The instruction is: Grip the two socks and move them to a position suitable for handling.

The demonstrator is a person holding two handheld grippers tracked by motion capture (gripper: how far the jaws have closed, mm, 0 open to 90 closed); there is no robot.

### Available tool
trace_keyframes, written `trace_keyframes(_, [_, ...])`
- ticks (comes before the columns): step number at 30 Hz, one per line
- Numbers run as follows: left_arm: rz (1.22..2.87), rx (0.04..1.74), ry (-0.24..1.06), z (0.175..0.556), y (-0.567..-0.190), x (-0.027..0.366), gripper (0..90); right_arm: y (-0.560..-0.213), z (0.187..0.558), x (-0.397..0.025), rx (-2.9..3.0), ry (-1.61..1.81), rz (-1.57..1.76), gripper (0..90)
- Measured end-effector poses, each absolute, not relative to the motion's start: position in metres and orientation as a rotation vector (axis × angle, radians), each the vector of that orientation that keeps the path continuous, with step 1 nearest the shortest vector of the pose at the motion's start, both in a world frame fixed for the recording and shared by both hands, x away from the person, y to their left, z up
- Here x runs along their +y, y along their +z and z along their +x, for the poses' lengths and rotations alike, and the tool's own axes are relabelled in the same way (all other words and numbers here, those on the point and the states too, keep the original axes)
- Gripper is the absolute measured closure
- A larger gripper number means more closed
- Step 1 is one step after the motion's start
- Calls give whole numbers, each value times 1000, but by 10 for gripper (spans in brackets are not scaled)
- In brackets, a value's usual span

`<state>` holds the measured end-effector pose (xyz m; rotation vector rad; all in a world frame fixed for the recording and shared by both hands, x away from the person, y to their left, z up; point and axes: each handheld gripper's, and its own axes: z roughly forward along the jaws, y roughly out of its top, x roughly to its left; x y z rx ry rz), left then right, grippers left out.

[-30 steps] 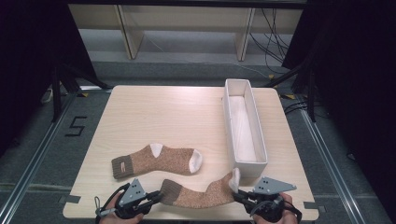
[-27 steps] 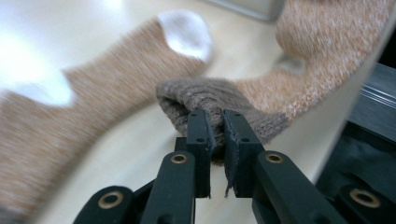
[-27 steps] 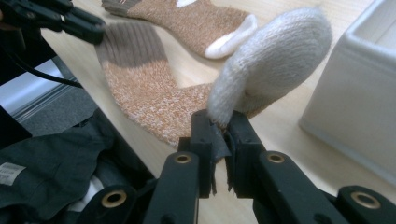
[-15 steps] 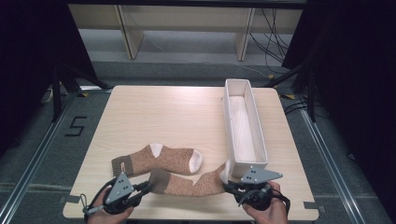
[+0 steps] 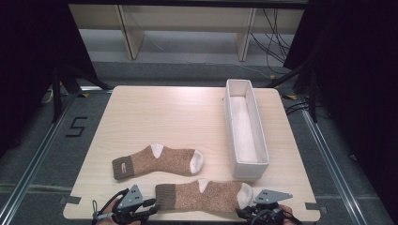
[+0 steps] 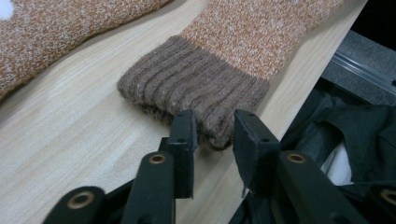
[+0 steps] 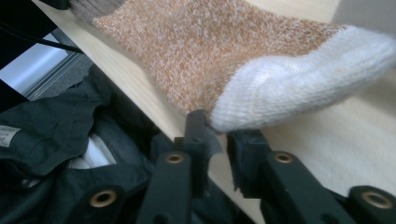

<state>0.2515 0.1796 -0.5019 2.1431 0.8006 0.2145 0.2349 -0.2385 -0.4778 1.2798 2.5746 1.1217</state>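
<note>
Both grippers low at the near table edge, jaws parted.

Left gripper (image 5: 151, 206) sits at bottom left of the high view, angled inward, its grey plate uppermost; in the left gripper view (image 6: 212, 133) its black jaws stand apart. Right gripper (image 5: 247, 213) sits at bottom right, likewise angled inward; in the right gripper view (image 7: 219, 135) its jaws show a narrow gap.

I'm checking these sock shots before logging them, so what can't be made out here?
- High view: the hands are cut off by the bottom edge, and the left gripper and right gripper are too small to read their grip.
- Right gripper view: the near sock is blurred; its cuff runs off the top edge.
- High view: the far sock label is too small.
</note>
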Motion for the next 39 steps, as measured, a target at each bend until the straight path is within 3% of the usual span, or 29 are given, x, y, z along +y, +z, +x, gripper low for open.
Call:
trace_keyframes(4, [2117,820,225,253,-498,184,629,-475,233,-248,2542,1128,1285,696])
trace_keyframes(11, [2017,873,237,267,-487,193,564,-453,234,-267,2408,1196,1333,688])
trace_keyframes(17, [2047,880,193,293,-484,182,515,-442,268,-268,2391,1135,1279,679])
trace_keyframes(24, [2104,890,137,311,-489,173,471,-456,294,-254,2486,996,1247,669])
trace_keyframes(39, [2140,891,48,328,-498,163,438,-482,311,-238,2628,841,1220,599])
